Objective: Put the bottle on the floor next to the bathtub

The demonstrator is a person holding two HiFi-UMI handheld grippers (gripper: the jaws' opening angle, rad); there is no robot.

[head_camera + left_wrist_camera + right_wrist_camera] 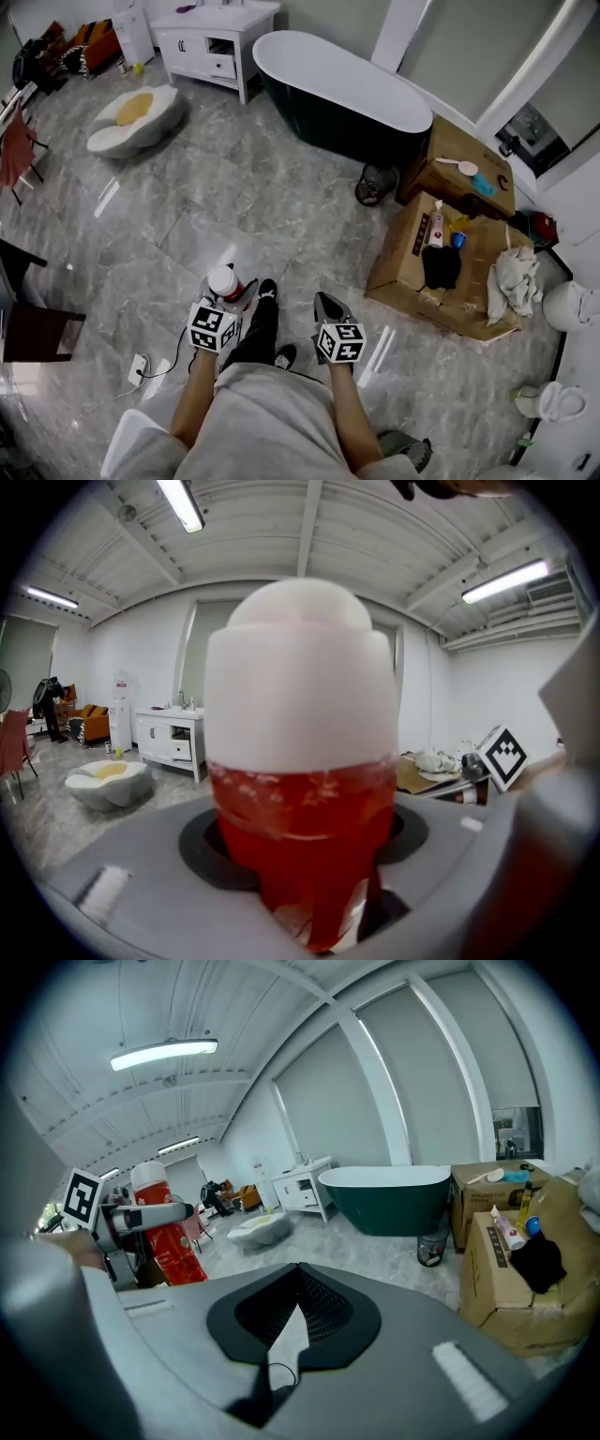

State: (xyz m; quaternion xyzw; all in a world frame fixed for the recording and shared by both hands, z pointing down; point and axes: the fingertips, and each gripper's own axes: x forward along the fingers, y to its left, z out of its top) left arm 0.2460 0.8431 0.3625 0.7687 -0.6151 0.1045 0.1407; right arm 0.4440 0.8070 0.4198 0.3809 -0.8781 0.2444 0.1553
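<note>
I've got the bottle (223, 281), red body and white cap, up in the air and upright, well short of the bathtub (347, 89). It hangs over open floor (216, 206) on the tub's near side, with a wide stretch of grey tile between the two.

My left claw (228, 298) is clamped on it. In the left gripper view the bottle fills the gap between the jaws completely, and from the right gripper view a jaw crosses the red body just under the cap. I'd say the high grip is deliberate: the base hangs free, so the bottle can go down base-first once I'm beside the tub.

My right claw (326, 306) is closed on nothing, jaws together, level with the left one and about as far from the bathtub. I read that as parked. This is a one-handed carry, and a shut claw off to the side can't snag anything.

From the right gripper view the tub sits straight ahead, dark green outside and white inside. A small bin (432, 1244) stands right at its foot and cardboard boxes (511, 1269) just beyond that end. Judging from this, the bare floor along the tub's near flank is the spot to aim for, clear of the bin. The set-down hasn't started yet.
</note>
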